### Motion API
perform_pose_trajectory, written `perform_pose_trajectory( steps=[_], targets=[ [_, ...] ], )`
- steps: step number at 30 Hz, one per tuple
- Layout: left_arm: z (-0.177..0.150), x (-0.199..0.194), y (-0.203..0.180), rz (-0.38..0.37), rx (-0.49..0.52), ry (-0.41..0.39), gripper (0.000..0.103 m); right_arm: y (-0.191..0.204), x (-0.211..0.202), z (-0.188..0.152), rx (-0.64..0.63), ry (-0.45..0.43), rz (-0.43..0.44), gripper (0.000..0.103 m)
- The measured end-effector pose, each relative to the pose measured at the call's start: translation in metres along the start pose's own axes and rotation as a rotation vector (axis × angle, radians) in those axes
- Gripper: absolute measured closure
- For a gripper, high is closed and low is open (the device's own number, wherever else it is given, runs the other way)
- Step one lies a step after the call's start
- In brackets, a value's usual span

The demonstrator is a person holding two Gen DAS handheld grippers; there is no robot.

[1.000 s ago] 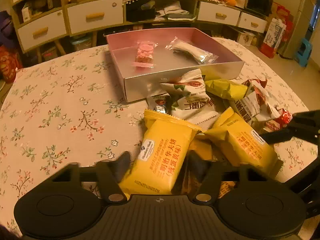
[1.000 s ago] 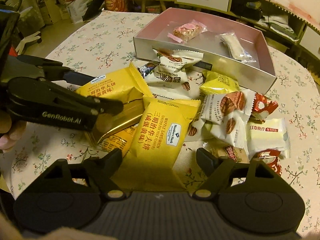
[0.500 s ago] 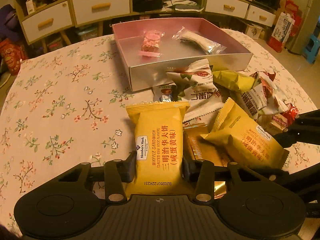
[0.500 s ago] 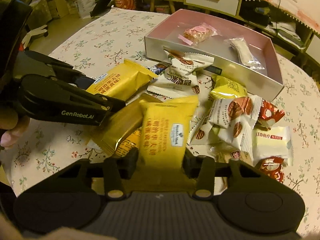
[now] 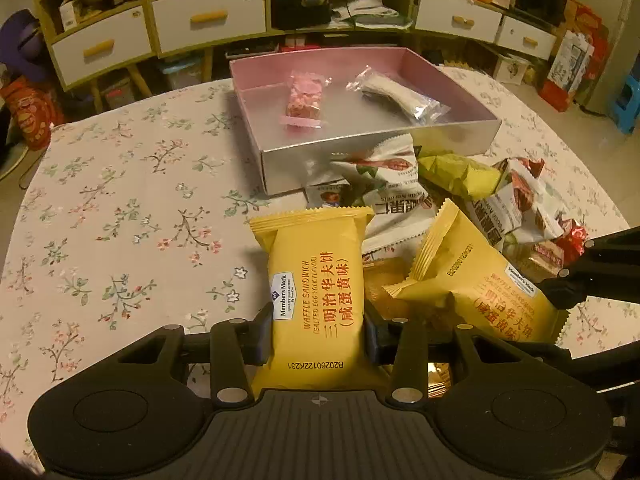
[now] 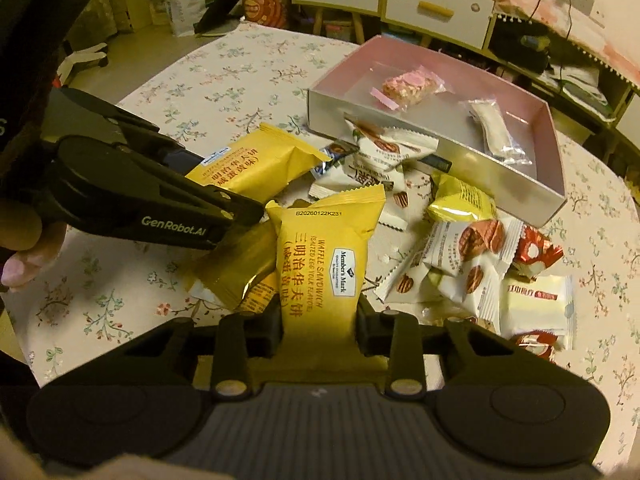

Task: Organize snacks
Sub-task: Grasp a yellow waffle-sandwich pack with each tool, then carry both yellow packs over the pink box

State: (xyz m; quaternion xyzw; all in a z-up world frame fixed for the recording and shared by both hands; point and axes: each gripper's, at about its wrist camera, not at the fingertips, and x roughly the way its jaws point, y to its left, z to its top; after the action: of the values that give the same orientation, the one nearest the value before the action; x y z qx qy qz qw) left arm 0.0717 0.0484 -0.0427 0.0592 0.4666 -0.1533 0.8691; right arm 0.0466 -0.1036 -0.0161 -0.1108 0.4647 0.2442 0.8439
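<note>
Left wrist view shows the left gripper (image 5: 318, 334) just closed on a yellow waffle packet (image 5: 316, 296), the right gripper (image 6: 318, 330) likewise on another packet (image 6: 326, 264), so both can probably go to the box (image 5: 380, 148) at twelve o'clock.

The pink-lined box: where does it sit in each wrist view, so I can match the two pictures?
Left wrist view: the pink-lined box sits top centre, beyond the snack pile.
Right wrist view: the pink-lined box sits upper right, running diagonally toward the right edge.
Shared landmark: the pink snack bar lying inside the box, beside a clear-wrapped white snack.
</note>
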Motion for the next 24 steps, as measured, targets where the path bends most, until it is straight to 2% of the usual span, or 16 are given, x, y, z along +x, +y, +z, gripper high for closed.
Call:
perform_pose_trajectory(
  steps=[7, 15, 24],
  targets=[
    [0.003, -0.01, 0.004, 0.001, -0.031, -0.011, 0.063, -0.003, -0.009, 0.003, 0.014, -0.02, 0.007, 0.072],
    [0.013, -0.021, 0.007, 0.008, -0.073, -0.038, 0.064, -0.012, -0.027, 0.013, 0.03, -0.086, 0.01, 0.072],
    [0.032, -0.032, 0.004, 0.019, -0.101, -0.09, 0.064, -0.041, -0.044, 0.029, 0.066, -0.159, -0.05, 0.072]
  ],
)
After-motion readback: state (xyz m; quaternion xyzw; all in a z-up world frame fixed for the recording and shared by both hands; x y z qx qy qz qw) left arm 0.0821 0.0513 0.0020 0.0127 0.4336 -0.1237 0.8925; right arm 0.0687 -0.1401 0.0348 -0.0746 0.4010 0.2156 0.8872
